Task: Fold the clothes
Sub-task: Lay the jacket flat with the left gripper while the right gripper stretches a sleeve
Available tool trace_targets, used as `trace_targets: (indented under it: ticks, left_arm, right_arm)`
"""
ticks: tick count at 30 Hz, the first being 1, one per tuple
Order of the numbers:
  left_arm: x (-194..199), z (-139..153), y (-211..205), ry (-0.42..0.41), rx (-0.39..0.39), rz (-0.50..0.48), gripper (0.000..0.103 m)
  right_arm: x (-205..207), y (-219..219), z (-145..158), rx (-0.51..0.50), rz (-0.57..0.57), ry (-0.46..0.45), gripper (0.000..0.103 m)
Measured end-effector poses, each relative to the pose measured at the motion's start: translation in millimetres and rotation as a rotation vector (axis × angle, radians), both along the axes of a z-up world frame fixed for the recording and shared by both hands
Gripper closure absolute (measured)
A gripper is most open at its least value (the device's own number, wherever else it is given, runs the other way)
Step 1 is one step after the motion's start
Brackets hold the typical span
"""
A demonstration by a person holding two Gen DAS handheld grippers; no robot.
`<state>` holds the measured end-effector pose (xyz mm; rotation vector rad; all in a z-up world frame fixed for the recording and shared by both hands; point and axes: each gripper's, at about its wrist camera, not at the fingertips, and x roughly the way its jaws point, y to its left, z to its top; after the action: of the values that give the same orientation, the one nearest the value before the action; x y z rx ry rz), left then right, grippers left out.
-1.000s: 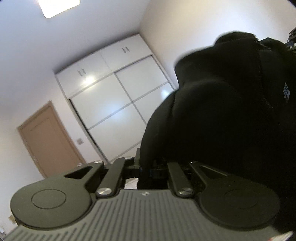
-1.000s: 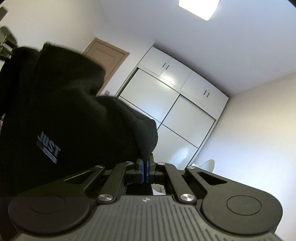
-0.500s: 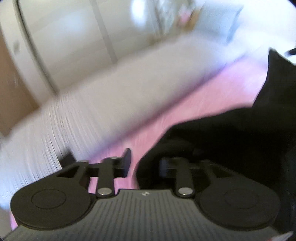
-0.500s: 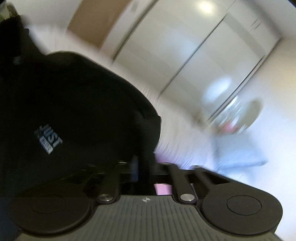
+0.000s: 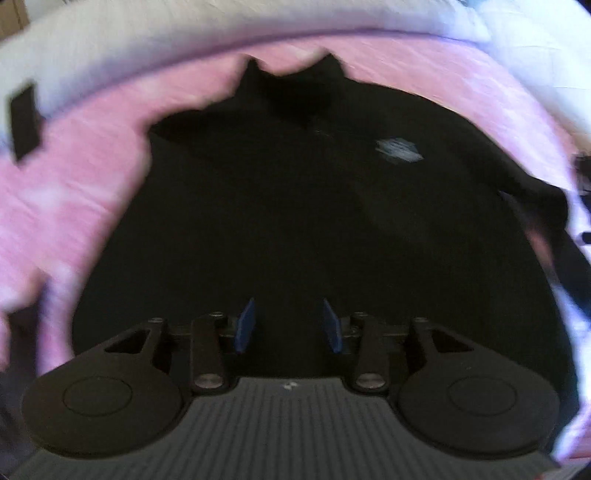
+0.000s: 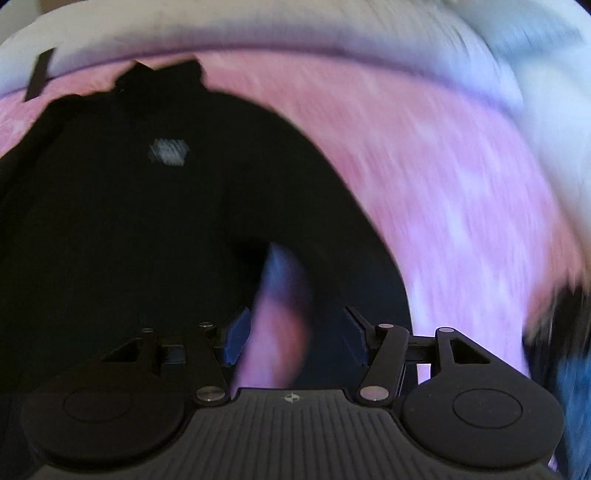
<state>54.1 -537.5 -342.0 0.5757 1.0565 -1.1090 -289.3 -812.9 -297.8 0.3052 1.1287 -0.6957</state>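
A black polo shirt point(image 5: 295, 203) with a small pale chest logo point(image 5: 399, 149) lies spread on a pink sheet point(image 5: 55, 184), collar at the far end. My left gripper point(image 5: 289, 325) hovers over the shirt's near hem. Its jaws are opening, and the blue pads point(image 5: 245, 325) stand apart without pinching any cloth. In the right wrist view the shirt point(image 6: 129, 221) fills the left half, logo point(image 6: 168, 151) up. My right gripper point(image 6: 295, 338) is open at the shirt's near right edge, with only blurred pink sheet and cloth showing between its pads.
The pink sheet point(image 6: 443, 184) stretches away to the right of the shirt. White bedding point(image 5: 147, 33) borders the sheet at the far side. A small black rectangle point(image 5: 24, 122) sits at the far left edge. Both views are motion-blurred.
Both grippers held the shirt up against the ceiling and wardrobe, then swung down toward the bed. Both jaws have come apart and the shirt now lies flat on the pink sheet.
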Motion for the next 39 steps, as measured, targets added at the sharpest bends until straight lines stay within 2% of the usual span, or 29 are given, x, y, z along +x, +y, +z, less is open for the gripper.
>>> trace_targets:
  ticks: [4, 8, 12, 15, 16, 17, 18, 20, 21, 24, 25, 28, 29, 31, 32, 34, 37, 38, 39]
  left_arm:
    - [-87.7, 1.6, -29.3, 0.041, -0.004, -0.061, 0.065]
    - [-166.2, 2.6, -73.7, 0.057, -0.011, -0.131, 0.062]
    - [-229.7, -1.6, -123.0, 0.082, -0.032, -0.219, 0.056]
    - [-261.8, -14.4, -157.5, 0.107, -0.016, -0.262, 0.056]
    - [-271.0, -15.6, -165.6, 0.112, -0.015, -0.275, 0.056]
    - [-280.2, -16.8, -173.6, 0.117, -0.013, -0.288, 0.056]
    - [-287.7, -17.0, -181.2, 0.123, -0.014, -0.299, 0.056]
    - [-297.5, -13.9, -195.4, 0.137, -0.022, -0.317, 0.056]
    - [-300.7, -11.3, -202.8, 0.135, -0.028, -0.325, 0.056]
    - [-304.5, 1.2, -219.2, 0.136, -0.062, -0.33, 0.056]
    - [-305.3, 5.7, -224.2, 0.137, -0.075, -0.33, 0.056]
    - [-304.2, 18.8, -229.8, 0.127, -0.101, -0.32, 0.056]
    - [-302.7, 22.0, -229.1, 0.116, -0.104, -0.315, 0.056]
    - [-294.8, 27.3, -221.3, 0.098, -0.102, -0.29, 0.055]
    - [-290.0, 29.8, -216.2, 0.089, -0.099, -0.274, 0.054]
    - [-277.9, 31.6, -202.0, 0.073, -0.086, -0.229, 0.052]
    - [-258.6, 25.5, -177.7, 0.056, -0.043, -0.159, 0.051]
    - [-253.2, 23.0, -169.8, 0.051, -0.03, -0.14, 0.051]
    - [-248.6, 20.7, -162.9, 0.045, -0.019, -0.123, 0.051]
  right_arm:
    - [-64.7, -9.9, -6.0, 0.025, -0.069, 0.013, 0.028]
    - [-109.0, -23.7, -24.4, 0.116, -0.131, -0.073, 0.026]
    - [-125.2, -60.4, -47.7, 0.215, -0.184, -0.163, 0.028]
    - [-132.9, -79.9, -67.1, 0.344, -0.158, -0.176, 0.045]
    - [-133.6, -83.9, -66.2, 0.357, -0.141, -0.174, 0.055]
    - [-134.4, -87.9, -65.4, 0.37, -0.124, -0.171, 0.088]
    - [-134.4, -94.9, -59.8, 0.38, -0.106, -0.169, 0.103]
    - [-132.7, -115.1, -38.7, 0.394, -0.069, -0.167, 0.103]
    - [-128.2, -124.4, -23.6, 0.353, -0.02, -0.132, 0.103]
    - [-103.3, -151.7, 34.1, 0.075, 0.211, 0.083, 0.103]
    - [-96.3, -165.6, 49.9, -0.006, 0.25, 0.141, 0.103]
    - [-80.1, -211.0, 91.2, -0.221, 0.289, 0.237, 0.103]
    - [-73.6, -224.0, 92.8, -0.296, 0.279, 0.276, 0.079]
    - [-61.2, -248.7, 92.5, -0.419, 0.255, 0.352, 0.049]
    - [-57.5, -255.9, 88.9, -0.422, 0.237, 0.358, 0.054]
    - [-53.7, -257.7, 86.0, -0.382, 0.197, 0.304, 0.056]
    - [-49.9, -234.5, 74.4, -0.282, 0.173, 0.197, 0.044]
    - [-49.5, -224.7, 63.7, -0.231, 0.169, 0.165, 0.039]
    - [-51.6, -216.5, 52.7, -0.168, 0.155, 0.127, 0.038]
